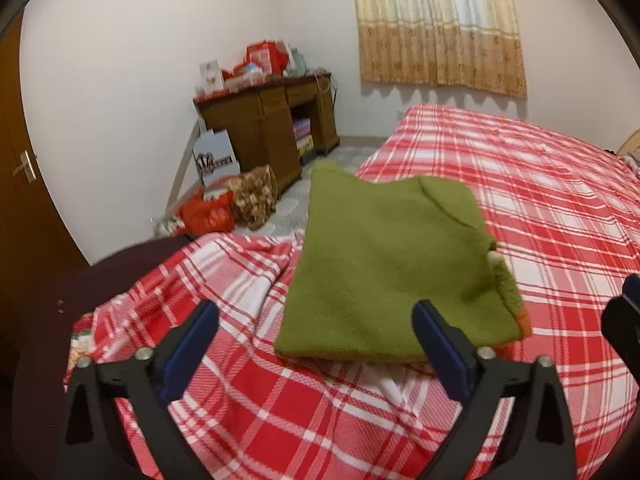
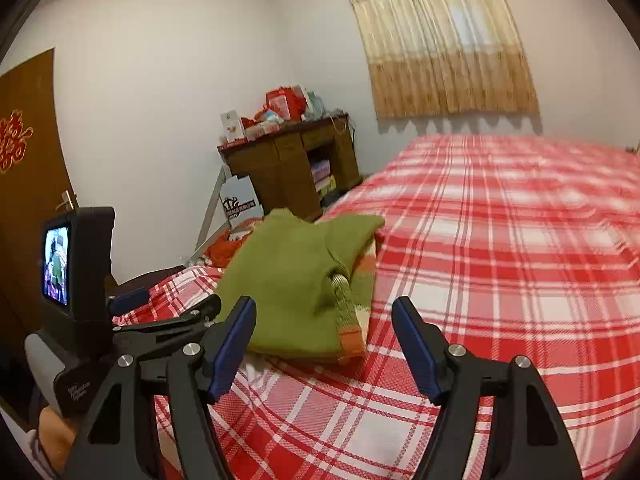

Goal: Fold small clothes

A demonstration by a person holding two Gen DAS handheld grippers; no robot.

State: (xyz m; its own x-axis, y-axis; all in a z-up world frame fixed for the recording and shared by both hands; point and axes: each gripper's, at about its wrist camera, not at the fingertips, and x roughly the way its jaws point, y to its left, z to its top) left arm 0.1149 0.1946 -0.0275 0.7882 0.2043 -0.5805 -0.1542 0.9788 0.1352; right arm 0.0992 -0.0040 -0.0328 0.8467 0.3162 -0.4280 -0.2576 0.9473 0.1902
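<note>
A small olive-green garment (image 1: 392, 264) lies folded in a rough rectangle on the red and white plaid bed cover (image 1: 540, 200), near the bed's left corner. Orange and cream stripes show along its right edge (image 2: 352, 312). My left gripper (image 1: 316, 312) stands open just short of the garment's near edge, with nothing between its blue pads. My right gripper (image 2: 324, 306) is open too, at the garment's (image 2: 296, 280) near right corner and not touching it. The left gripper's body with its small screen (image 2: 76, 260) shows at the left of the right wrist view.
A brown wooden desk (image 1: 272, 128) piled with red boxes stands in the far corner. Red bags and a white box (image 1: 216, 160) lie on the floor beside the bed. A brown door (image 1: 16, 184) is at the left, a curtain (image 1: 436, 28) on the back wall.
</note>
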